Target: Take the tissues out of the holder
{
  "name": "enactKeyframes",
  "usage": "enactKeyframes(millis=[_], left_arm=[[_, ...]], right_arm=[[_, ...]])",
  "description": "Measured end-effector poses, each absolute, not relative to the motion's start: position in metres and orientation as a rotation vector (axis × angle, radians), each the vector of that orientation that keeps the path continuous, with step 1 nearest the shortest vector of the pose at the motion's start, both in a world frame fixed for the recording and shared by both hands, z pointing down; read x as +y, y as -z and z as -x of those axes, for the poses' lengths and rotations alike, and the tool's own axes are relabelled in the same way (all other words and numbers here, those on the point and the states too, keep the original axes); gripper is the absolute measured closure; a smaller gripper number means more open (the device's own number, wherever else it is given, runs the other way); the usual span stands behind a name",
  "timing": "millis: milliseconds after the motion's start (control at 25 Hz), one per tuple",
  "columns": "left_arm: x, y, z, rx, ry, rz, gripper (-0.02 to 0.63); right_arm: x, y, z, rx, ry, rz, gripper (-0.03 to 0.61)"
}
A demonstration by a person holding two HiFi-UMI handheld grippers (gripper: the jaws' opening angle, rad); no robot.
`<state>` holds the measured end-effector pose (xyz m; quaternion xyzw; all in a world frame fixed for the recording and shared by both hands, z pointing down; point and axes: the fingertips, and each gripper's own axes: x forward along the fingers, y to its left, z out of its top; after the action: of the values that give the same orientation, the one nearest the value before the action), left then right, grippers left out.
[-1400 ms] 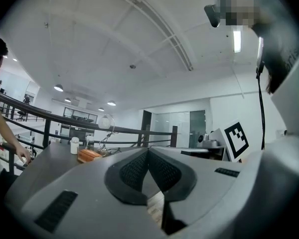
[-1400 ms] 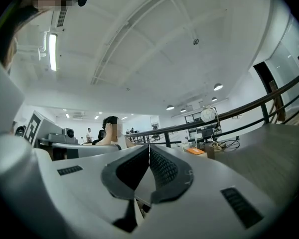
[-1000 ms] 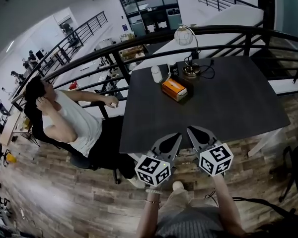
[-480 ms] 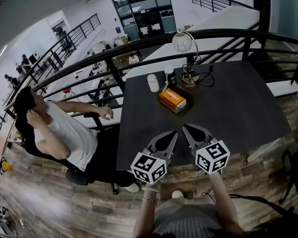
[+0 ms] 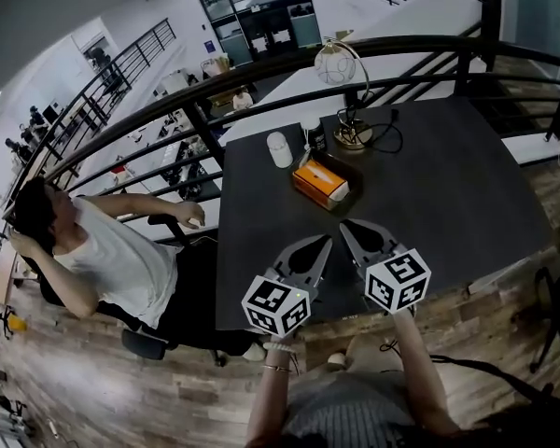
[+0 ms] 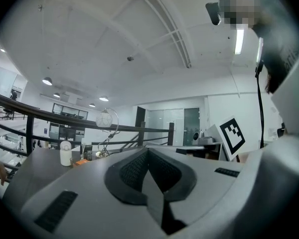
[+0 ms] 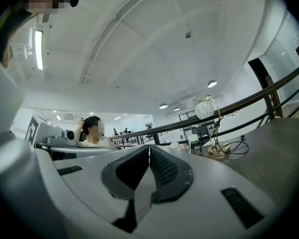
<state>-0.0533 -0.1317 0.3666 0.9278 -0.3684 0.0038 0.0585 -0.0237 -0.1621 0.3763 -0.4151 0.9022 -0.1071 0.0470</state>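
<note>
An orange tissue box with white tissue at its slot [image 5: 321, 182] sits in a dark holder [image 5: 343, 198] on the dark table [image 5: 448, 194], near the far side. My left gripper [image 5: 324, 242] hovers over the table's near edge, jaws shut and empty. Beside it my right gripper [image 5: 346, 225] is also shut with nothing held. Both point toward the box from well short of it. In the left gripper view the jaws [image 6: 147, 151] meet, and the box shows only as a small orange patch [image 6: 79, 161] far left. In the right gripper view the jaws [image 7: 149, 148] are also pressed together.
A white cylinder [image 5: 279, 148], a small dark bottle [image 5: 315, 138] and a globe lamp with brass base and black cord [image 5: 352, 134] stand at the table's far edge. A black railing [image 5: 261, 77] runs behind. A seated person in a white shirt [image 5: 112, 259] is left of the table.
The head view has shifted, so the table and box sit a little lower and nearer in frame. Both grippers stay shut, side by side over the near edge.
</note>
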Motion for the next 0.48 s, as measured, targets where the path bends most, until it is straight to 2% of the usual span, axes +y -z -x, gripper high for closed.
enactKeyframes(millis=[480], left_arm=[[-0.191,-0.374,0.043,-1.174,-0.017,-2.753,0.606]], right_arm=[[-0.225,-0.382,0.021,2.838,0.396,1.175,0.565]])
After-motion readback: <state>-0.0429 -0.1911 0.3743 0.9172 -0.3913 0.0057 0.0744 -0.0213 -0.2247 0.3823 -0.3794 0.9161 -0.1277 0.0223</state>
